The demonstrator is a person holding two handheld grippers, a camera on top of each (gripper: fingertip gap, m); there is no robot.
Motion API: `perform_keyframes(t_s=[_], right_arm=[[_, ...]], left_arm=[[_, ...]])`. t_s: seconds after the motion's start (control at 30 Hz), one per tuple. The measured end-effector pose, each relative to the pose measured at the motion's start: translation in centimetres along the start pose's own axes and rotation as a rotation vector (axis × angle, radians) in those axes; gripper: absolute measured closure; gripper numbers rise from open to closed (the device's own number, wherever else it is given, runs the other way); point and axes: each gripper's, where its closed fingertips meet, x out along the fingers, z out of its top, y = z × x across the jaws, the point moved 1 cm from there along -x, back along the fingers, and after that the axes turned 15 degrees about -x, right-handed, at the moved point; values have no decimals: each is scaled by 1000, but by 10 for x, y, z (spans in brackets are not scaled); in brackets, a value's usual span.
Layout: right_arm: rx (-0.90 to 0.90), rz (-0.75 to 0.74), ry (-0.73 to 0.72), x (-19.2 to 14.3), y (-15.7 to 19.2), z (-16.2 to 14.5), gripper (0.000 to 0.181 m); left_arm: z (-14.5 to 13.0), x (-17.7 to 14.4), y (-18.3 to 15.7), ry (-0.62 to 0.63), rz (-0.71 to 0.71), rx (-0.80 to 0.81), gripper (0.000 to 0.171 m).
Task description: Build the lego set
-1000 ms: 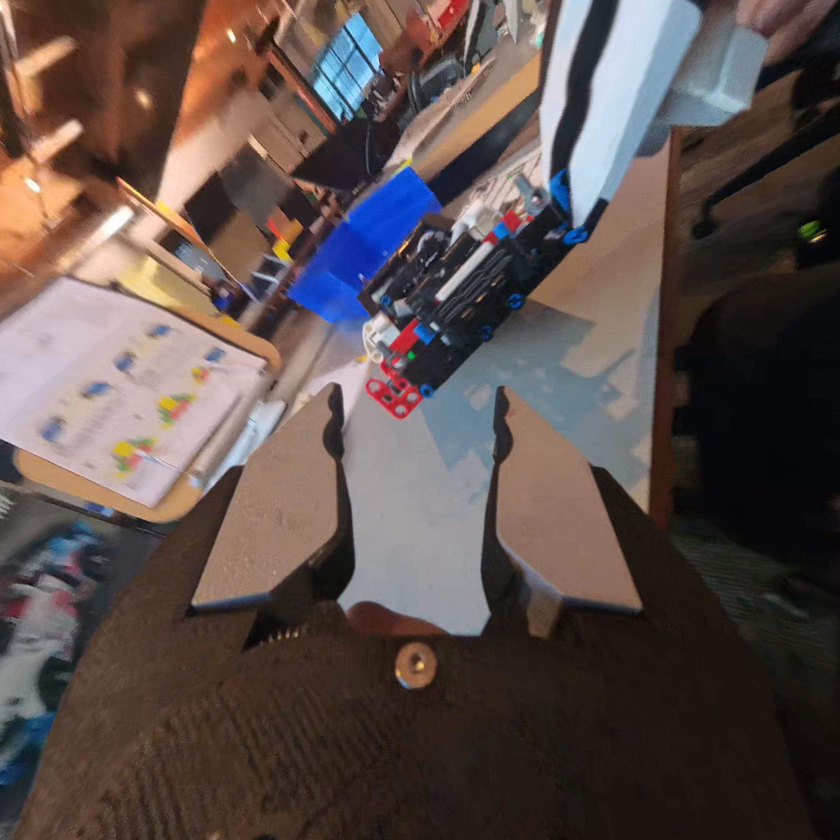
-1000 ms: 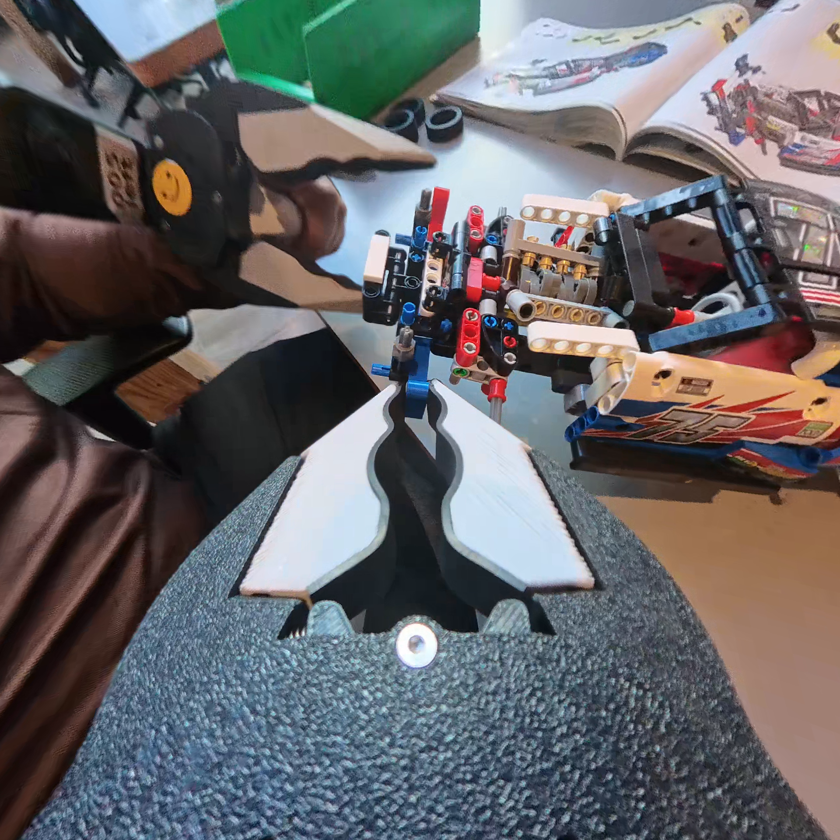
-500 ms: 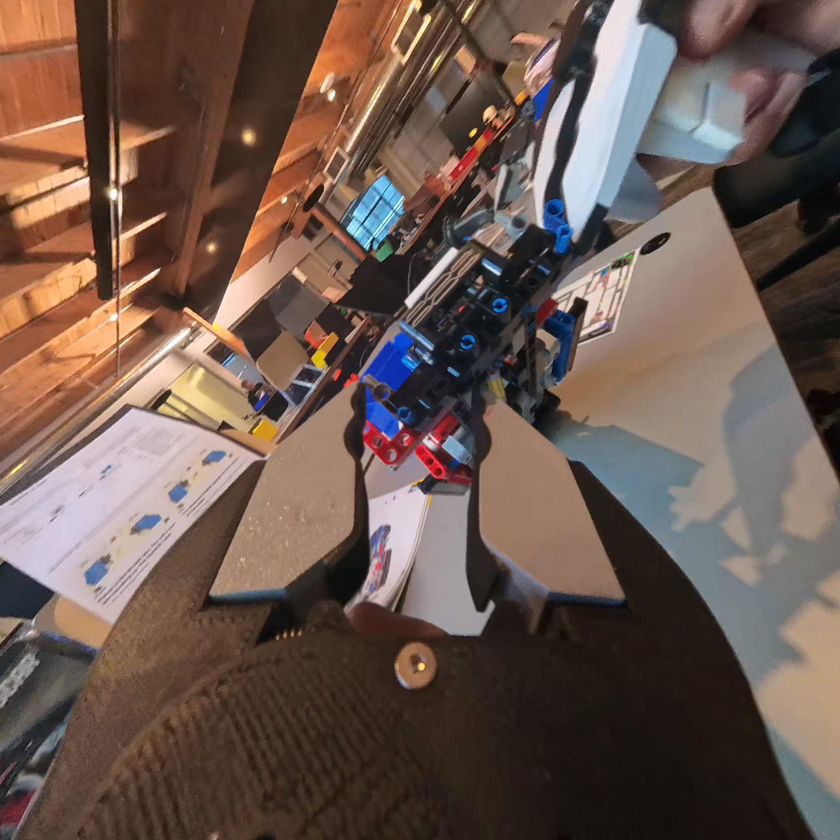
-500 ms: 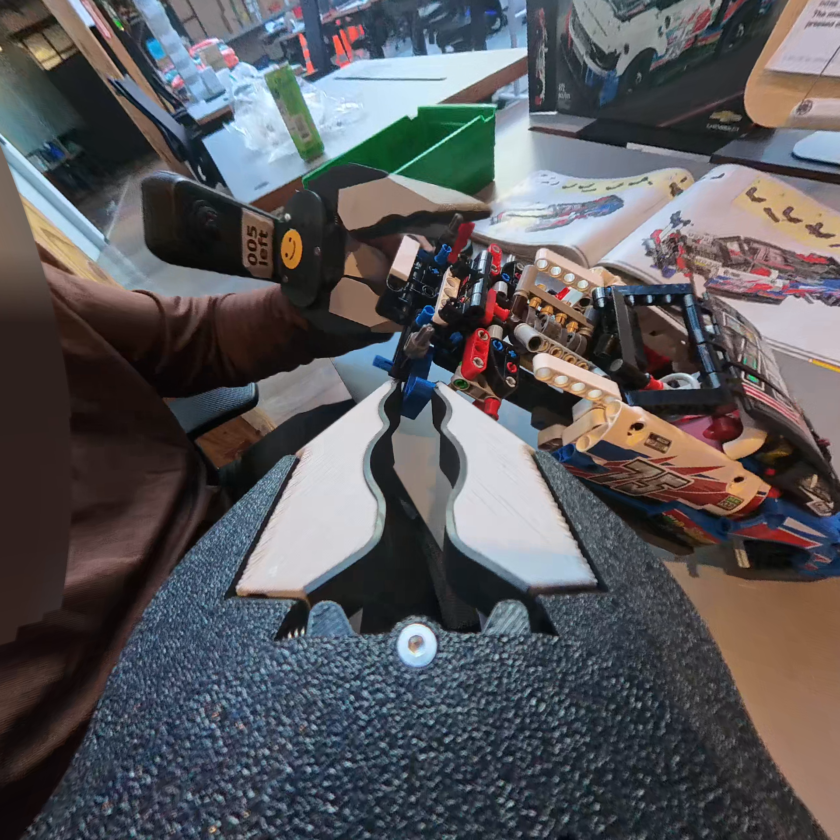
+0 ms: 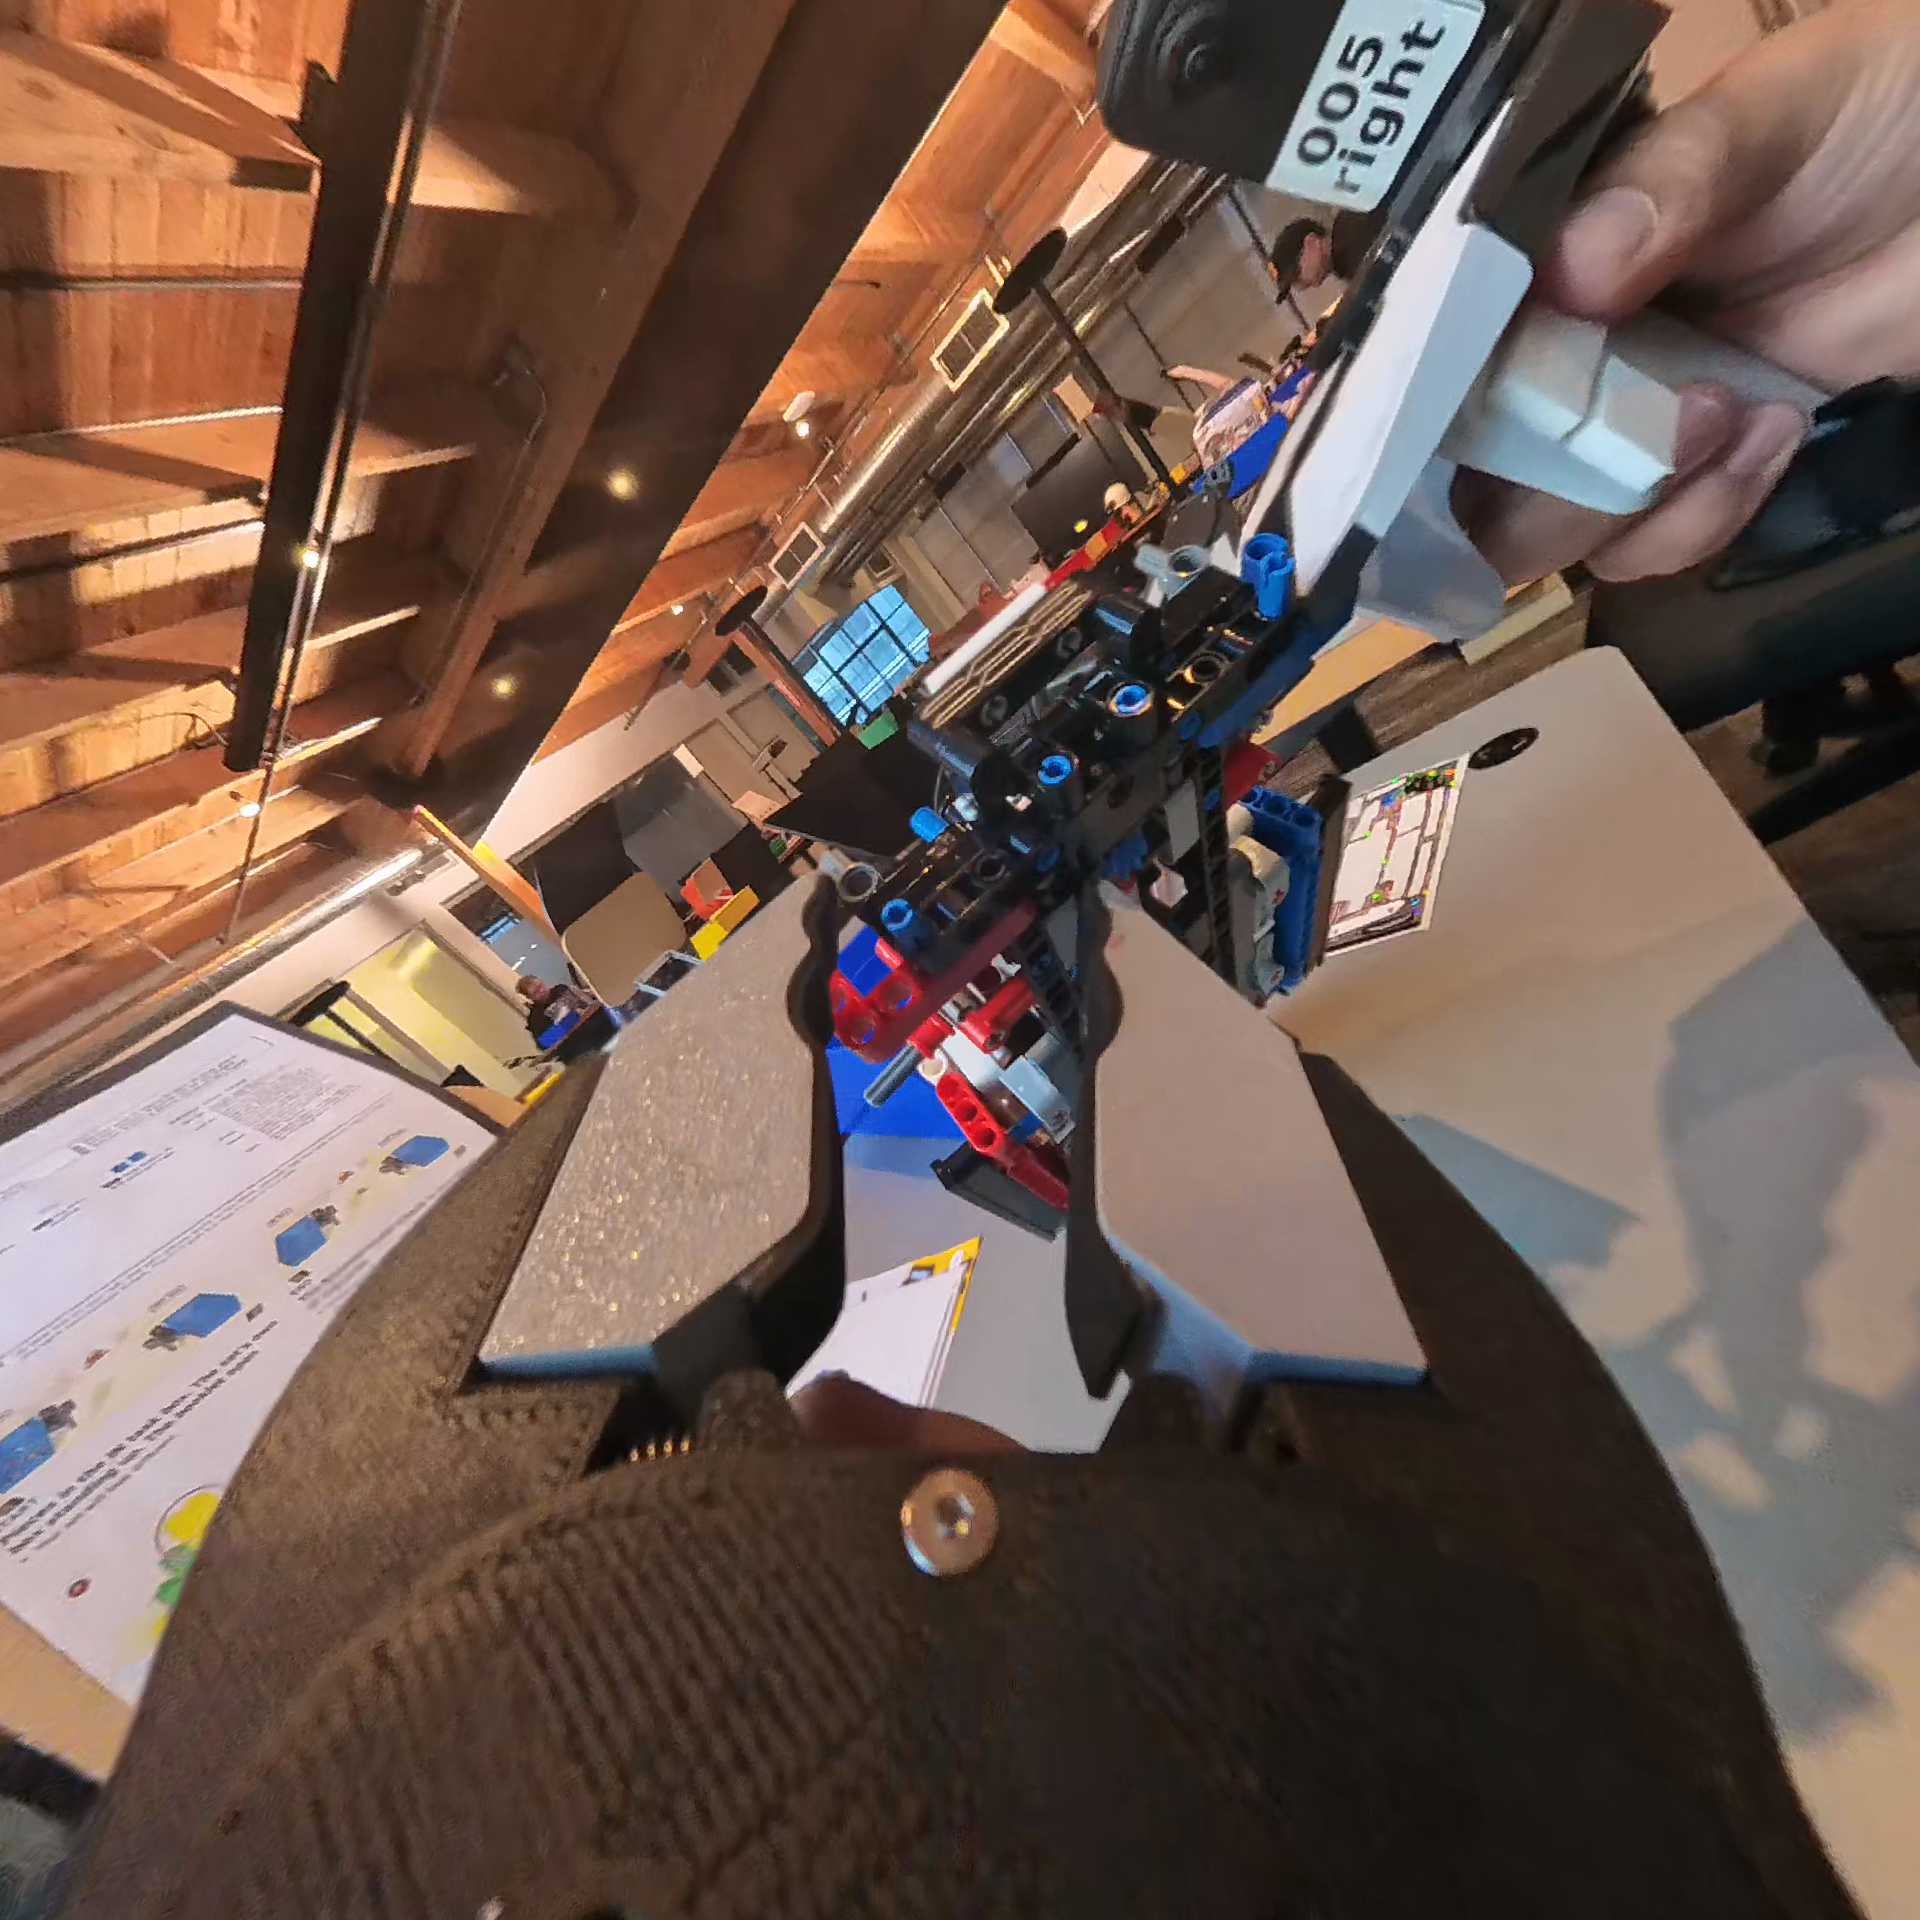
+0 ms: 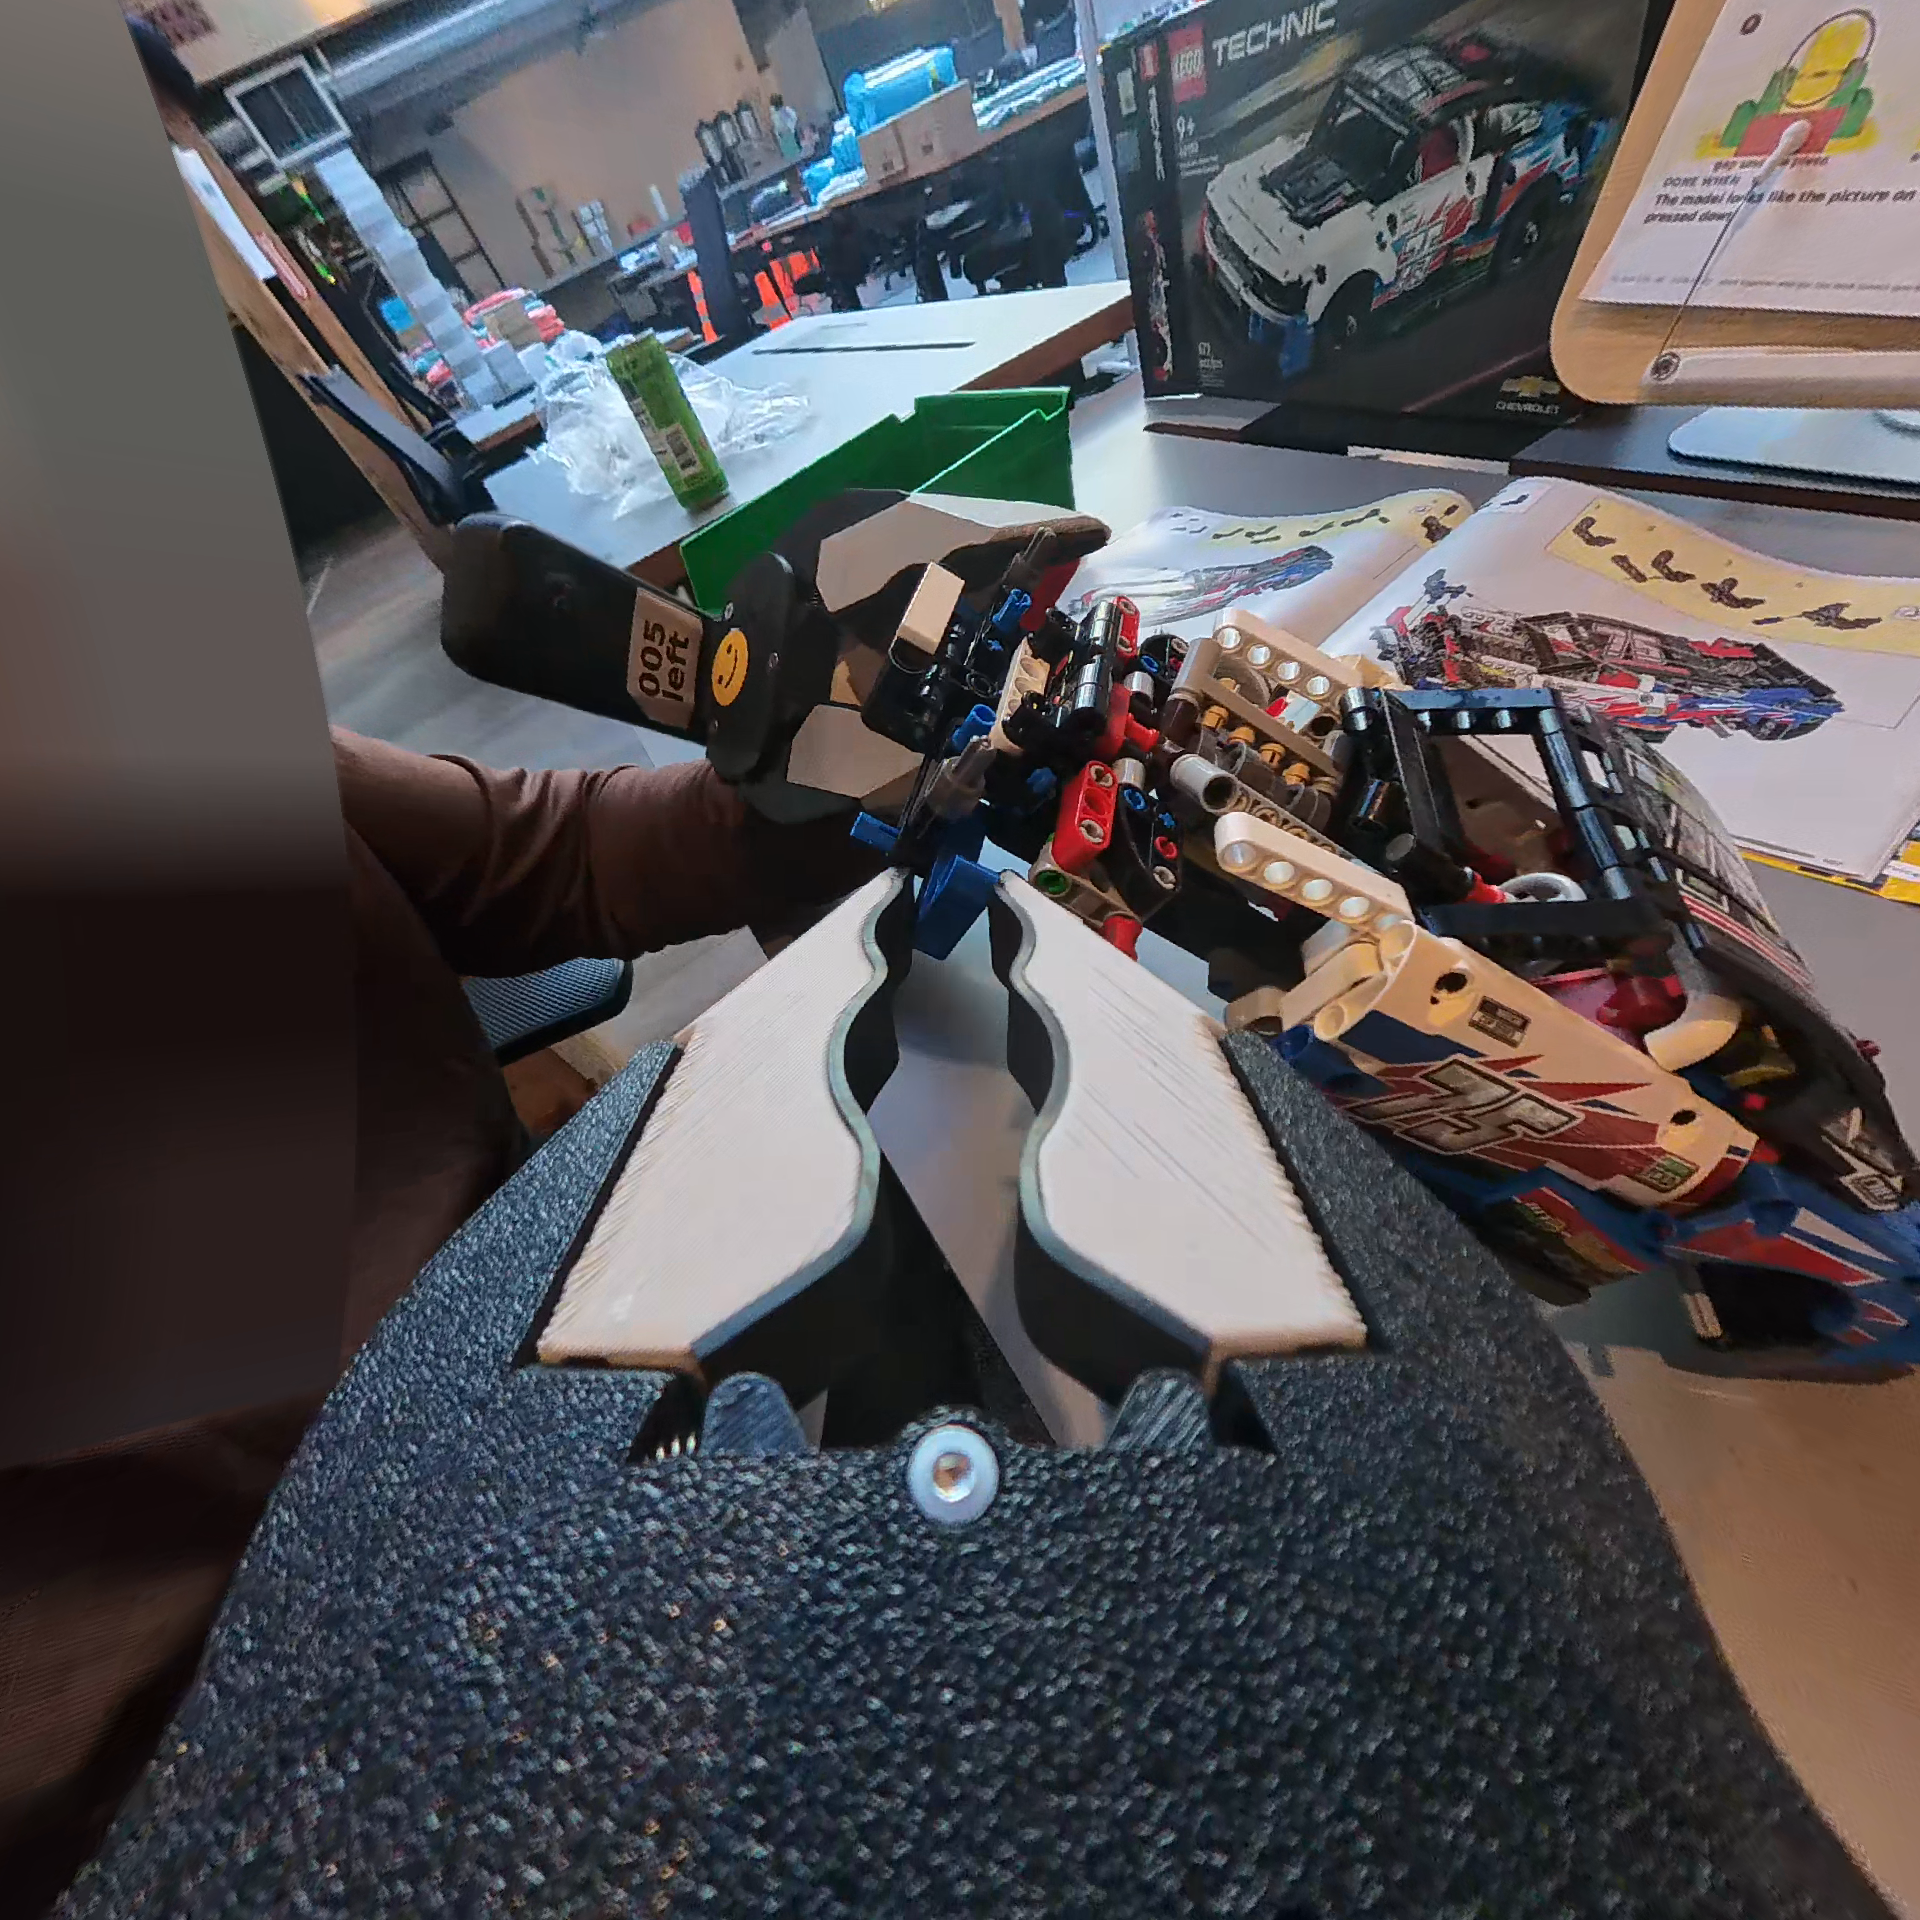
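The partly built lego car (image 6: 1455,1039), white, red and blue with a black frame, is tilted with its open front end raised. My left gripper (image 5: 951,956) is shut on the car's front end, with red and black beams (image 5: 914,997) between its fingers. It shows in the right wrist view (image 6: 987,665), clamping that end from the left. My right gripper (image 6: 948,888) is shut on a blue piece (image 6: 951,894) at the car's front lower corner. It also shows at the top right of the left wrist view (image 5: 1299,582), held by a hand.
An open instruction book (image 6: 1558,582) lies behind the car. A green bin (image 6: 935,457), the set's box (image 6: 1351,208) and a green can (image 6: 665,426) stand farther back. A sticker sheet (image 5: 1392,852) lies on the table (image 5: 1610,1039). A printed sheet (image 5: 208,1247) stands at the left.
My left gripper has come in from the open and closed on the car's front end. The front end has risen and the car has tilted. My right gripper has kept its hold on the blue piece.
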Motion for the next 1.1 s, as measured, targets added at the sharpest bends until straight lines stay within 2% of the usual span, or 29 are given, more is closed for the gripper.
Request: perform_keyframes(t_s=[0.37, 0.57, 0.77, 1.1], right_arm=[[-26, -9, 33, 2, 1, -6, 167], [-8, -19, 42, -2, -6, -13, 168], [-20, -7, 70, -2, -8, -23, 169], [-19, -18, 82, -5, -11, -27, 169]], left_arm=[[-6, -6, -5, -35, 39, -86, 129], [-8, -9, -8, -43, -14, -181, 134], [-18, -8, -13, -2, -48, -146, 131], [-20, -8, -12, -12, -45, -128, 132]])
